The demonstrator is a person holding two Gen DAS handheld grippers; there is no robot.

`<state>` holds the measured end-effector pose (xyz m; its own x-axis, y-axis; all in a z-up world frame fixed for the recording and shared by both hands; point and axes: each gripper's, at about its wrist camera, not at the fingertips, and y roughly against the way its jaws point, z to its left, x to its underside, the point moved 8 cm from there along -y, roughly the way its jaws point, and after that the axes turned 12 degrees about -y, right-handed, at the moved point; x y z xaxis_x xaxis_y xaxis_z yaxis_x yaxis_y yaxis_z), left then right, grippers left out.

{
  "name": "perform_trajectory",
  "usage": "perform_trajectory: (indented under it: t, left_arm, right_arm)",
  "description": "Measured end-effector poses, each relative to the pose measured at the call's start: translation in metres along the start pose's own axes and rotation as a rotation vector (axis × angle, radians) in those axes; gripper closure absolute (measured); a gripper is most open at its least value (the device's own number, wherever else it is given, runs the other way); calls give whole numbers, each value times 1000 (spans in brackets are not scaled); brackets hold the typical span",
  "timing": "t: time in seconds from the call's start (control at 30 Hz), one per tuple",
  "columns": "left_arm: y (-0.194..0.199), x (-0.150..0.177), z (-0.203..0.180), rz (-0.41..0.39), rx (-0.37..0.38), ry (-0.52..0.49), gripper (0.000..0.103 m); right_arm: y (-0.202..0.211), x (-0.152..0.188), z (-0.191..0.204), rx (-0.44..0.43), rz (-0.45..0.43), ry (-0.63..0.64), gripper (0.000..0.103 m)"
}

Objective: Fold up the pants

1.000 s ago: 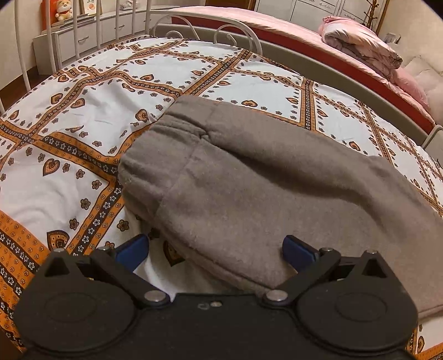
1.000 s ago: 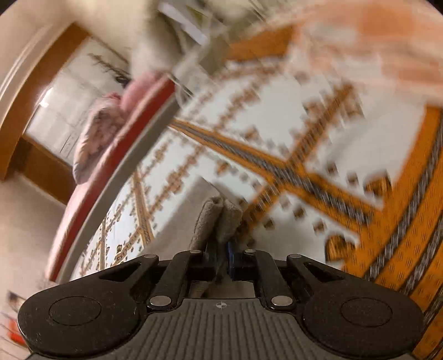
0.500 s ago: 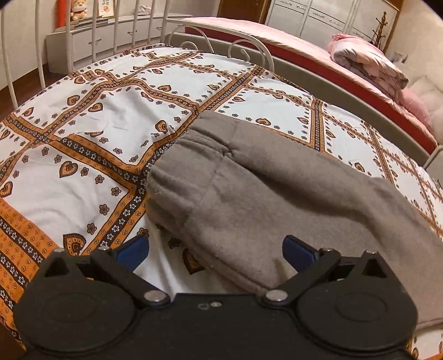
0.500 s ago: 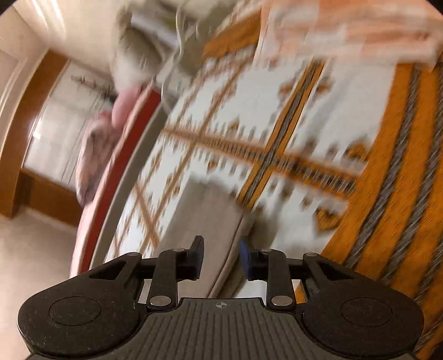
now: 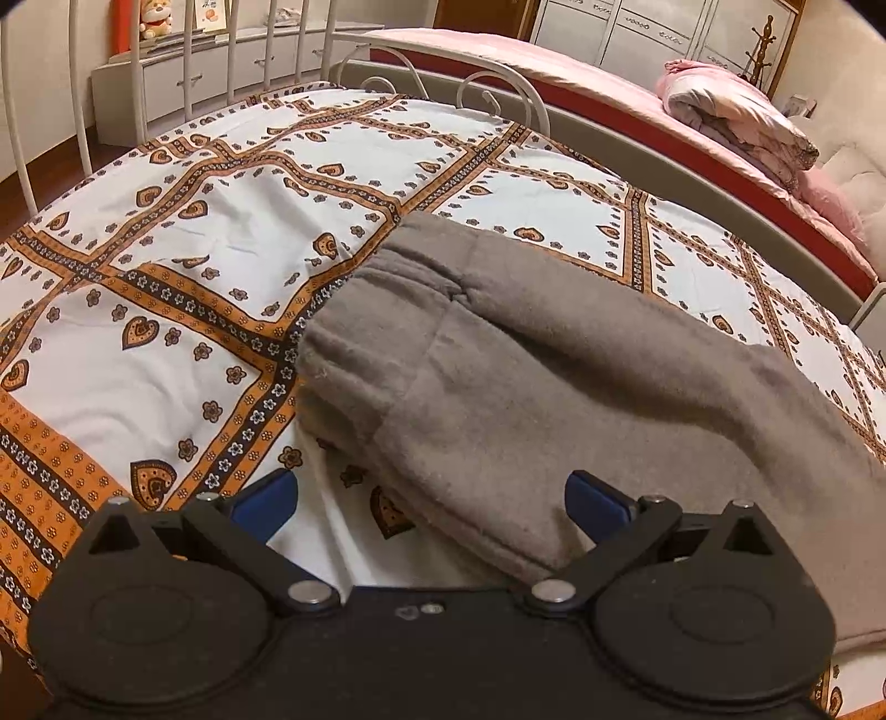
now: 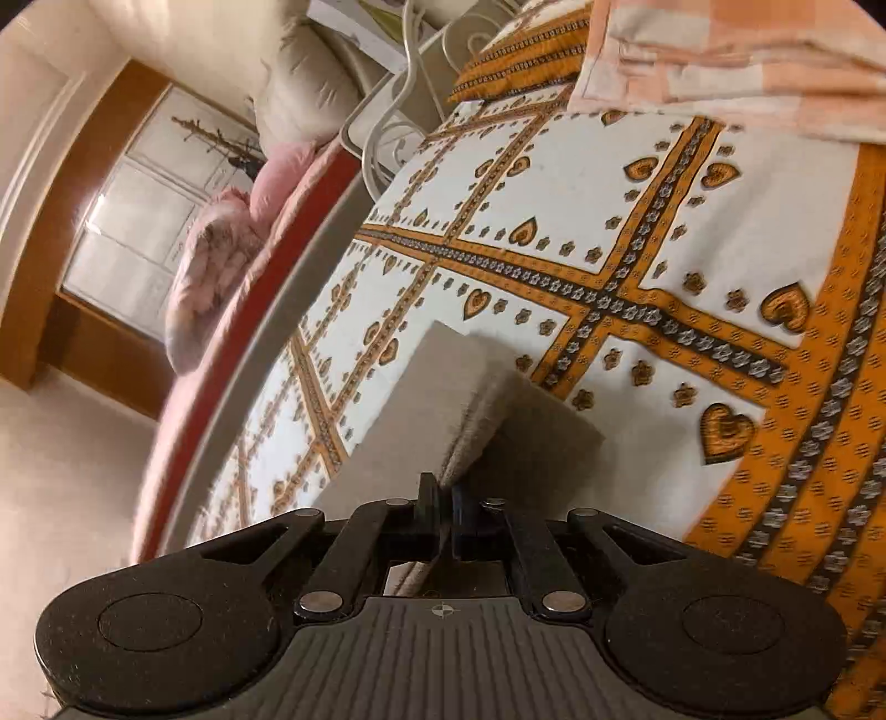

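Grey fleece pants (image 5: 554,387) lying folded on a bedsheet (image 5: 194,232) patterned in white, orange and dark bands with small hearts and flowers, elastic waistband end (image 5: 387,310) pointing toward the white metal bed frame (image 5: 443,72), rest of the fabric running off to the right of the left wrist view. Left gripper (image 5: 432,498) low over the near edge of the pants, jaws spread wide, one blue pad (image 5: 266,498) above bare sheet and the other blue pad (image 5: 598,501) over the grey cloth, nothing held between them. In the right wrist view, right gripper (image 6: 443,507) with jaws pressed together on a thin folded edge of the pants (image 6: 470,421), fabric rising from the pinch as a narrow ridge with grey cloth spreading out on either side over the same patterned sheet (image 6: 692,221). Beyond, a second bed in pink (image 5: 554,61) with a rolled pink quilt (image 5: 736,122), a white dresser (image 5: 221,72) with a small plush toy (image 5: 152,16) on top, and a peach checked cloth (image 6: 747,61) at the far end of the sheet
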<state>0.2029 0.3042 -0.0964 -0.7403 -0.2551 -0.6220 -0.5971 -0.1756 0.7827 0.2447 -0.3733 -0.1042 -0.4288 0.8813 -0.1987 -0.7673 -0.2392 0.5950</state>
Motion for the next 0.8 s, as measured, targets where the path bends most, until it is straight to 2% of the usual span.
perform_trajectory:
  t: [0.07,0.13,0.2,0.27,0.33,0.37,0.47,0.57,0.6,0.7,0.8]
  left_arm:
    - [-1,0,1,3,-4,1,6]
    - [1,-2,3,-8,6,30,6]
    - [8,-5,6,-50,26,74,8]
    - [16,-8,11,-91,38,116,15]
    - [20,-9,16,-104,60,166,29]
    - [20,-8,17,-102,81,190,32]
    - [15,-5,20,-81,127,248,41]
    - [11,-5,26,-81,135,283,61]
    - [11,-7,28,-97,134,289,70]
    - [12,-14,30,-131,103,271,84]
    - [-1,-15,26,-94,71,204,86]
  right_arm:
    - [-25,7,-20,128,85,5,99]
    - [-28,5,-21,105,88,-20,99]
    - [-13,-1,-13,60,31,-35,93]
    - [2,-6,-4,35,-42,-20,91]
    - [11,-9,6,19,-81,29,89]
    - [14,-9,10,12,-102,53,89]
    - [13,-6,18,-18,-95,61,86]
    - [3,-3,21,-19,-77,49,79]
    - [3,-1,21,-19,-72,49,77]
    - [1,4,26,-14,-61,79,69]
    - [5,7,24,-4,-56,93,63]
